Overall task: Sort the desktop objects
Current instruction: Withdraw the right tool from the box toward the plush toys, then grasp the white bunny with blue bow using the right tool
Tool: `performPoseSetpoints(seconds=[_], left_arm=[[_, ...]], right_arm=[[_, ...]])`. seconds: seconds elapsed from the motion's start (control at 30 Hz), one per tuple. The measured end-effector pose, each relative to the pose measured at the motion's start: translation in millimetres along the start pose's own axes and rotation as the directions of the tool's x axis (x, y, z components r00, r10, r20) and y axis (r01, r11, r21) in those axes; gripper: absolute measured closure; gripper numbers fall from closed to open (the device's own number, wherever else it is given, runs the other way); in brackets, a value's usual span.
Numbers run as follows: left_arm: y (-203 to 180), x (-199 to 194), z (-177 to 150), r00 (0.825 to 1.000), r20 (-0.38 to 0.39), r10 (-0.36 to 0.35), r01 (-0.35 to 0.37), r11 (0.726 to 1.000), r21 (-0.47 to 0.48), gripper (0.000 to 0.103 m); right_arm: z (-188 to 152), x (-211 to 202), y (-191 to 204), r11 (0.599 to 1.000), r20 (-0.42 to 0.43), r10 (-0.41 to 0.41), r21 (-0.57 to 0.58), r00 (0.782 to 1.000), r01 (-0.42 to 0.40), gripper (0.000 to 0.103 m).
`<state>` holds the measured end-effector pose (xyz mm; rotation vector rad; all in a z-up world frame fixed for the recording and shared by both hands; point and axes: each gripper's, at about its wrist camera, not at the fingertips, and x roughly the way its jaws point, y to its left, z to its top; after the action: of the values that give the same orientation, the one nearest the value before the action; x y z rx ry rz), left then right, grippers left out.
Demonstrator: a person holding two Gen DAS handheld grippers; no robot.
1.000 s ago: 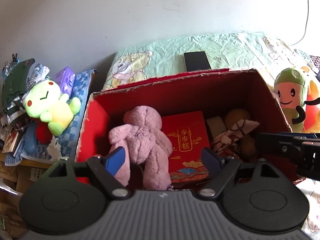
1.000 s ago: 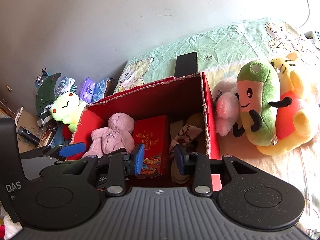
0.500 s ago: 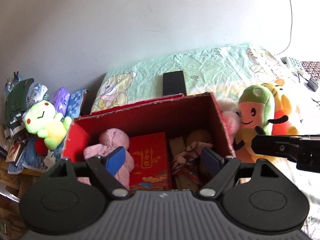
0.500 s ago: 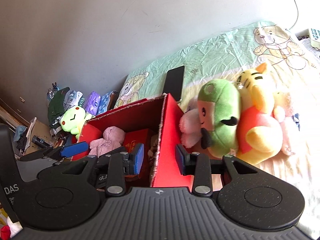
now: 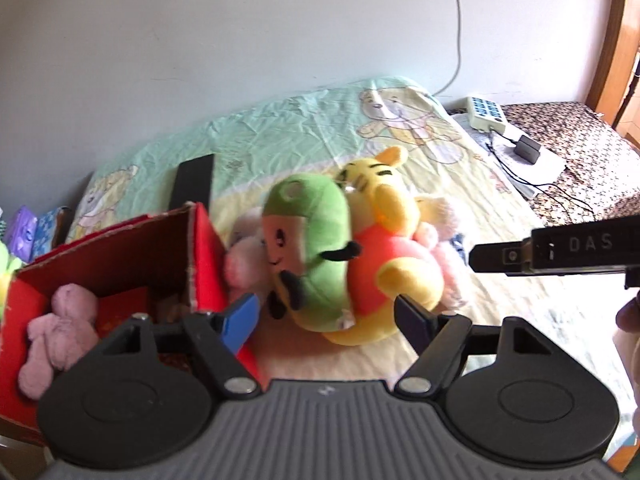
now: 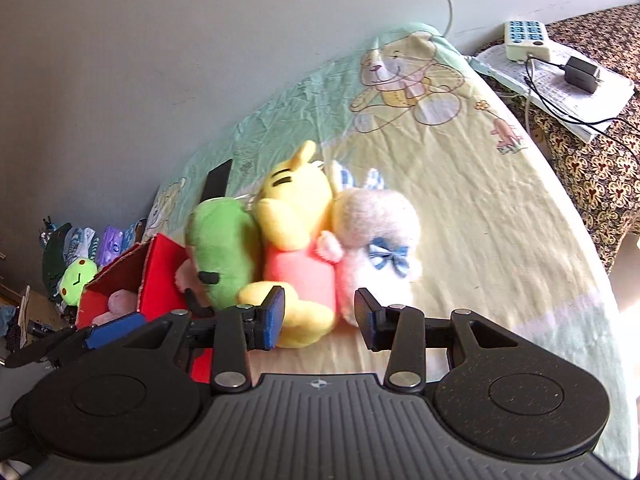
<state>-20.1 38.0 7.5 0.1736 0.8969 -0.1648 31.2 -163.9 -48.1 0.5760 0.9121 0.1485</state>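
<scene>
A green plush (image 5: 316, 240) leans on a yellow plush in a pink-red shirt (image 5: 396, 256) on the bed sheet, just right of an open red box (image 5: 200, 256). The box holds a pink plush (image 5: 60, 328). My left gripper (image 5: 326, 320) is open, close in front of the green and yellow plushes and holding nothing. In the right wrist view the green plush (image 6: 220, 256), yellow plush (image 6: 296, 232) and a white bunny plush (image 6: 376, 240) sit side by side. My right gripper (image 6: 320, 320) is open just before the yellow one.
A black phone (image 5: 194, 182) lies on the sheet behind the box. A power strip (image 6: 524, 38), a charger (image 6: 580, 74) and cables rest on papers at the far right. A frog plush (image 6: 78, 280) and clutter sit left of the red box (image 6: 160, 280).
Both grippers have swung right, from over the red box to in front of the plush pile. The box now sits at the left of both views. Both jaws stay apart.
</scene>
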Motion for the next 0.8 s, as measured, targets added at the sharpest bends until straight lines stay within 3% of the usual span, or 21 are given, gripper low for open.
performPoseSetpoints(seconds=[0.17,0.37,0.47,0.63,0.8], left_arm=[[-39.7,27.4,-6.9,0.988,-0.027,-0.154,0.155,0.988,0.013,0.028],[-75.1,64.2,-15.2,0.977,-0.073,-0.199,0.203,0.978,0.053,0.031],[-82.5,77.9,-17.7,0.965,-0.096,-0.245,0.25,0.967,0.04,0.031],[-88.7,90.2,-19.2,0.963,-0.106,-0.247,0.255,0.965,0.064,0.03],[-81.4,101.7,-16.9,0.963,-0.126,-0.238,0.245,0.969,0.041,0.03]], right_arm=[[7.7,15.4,-30.8,0.999,-0.034,-0.045,0.005,0.998,0.045,0.06],[18.3,35.2,-58.0,0.998,-0.091,-0.009,0.061,0.996,0.015,0.056],[28.6,43.1,-55.9,1.0,-0.088,-0.004,0.03,0.996,0.006,0.046],[43.2,67.9,-50.7,0.999,-0.099,-0.009,-0.051,0.995,0.004,0.036],[55.0,92.6,-57.1,0.998,-0.116,0.046,-0.032,0.992,-0.05,0.026]])
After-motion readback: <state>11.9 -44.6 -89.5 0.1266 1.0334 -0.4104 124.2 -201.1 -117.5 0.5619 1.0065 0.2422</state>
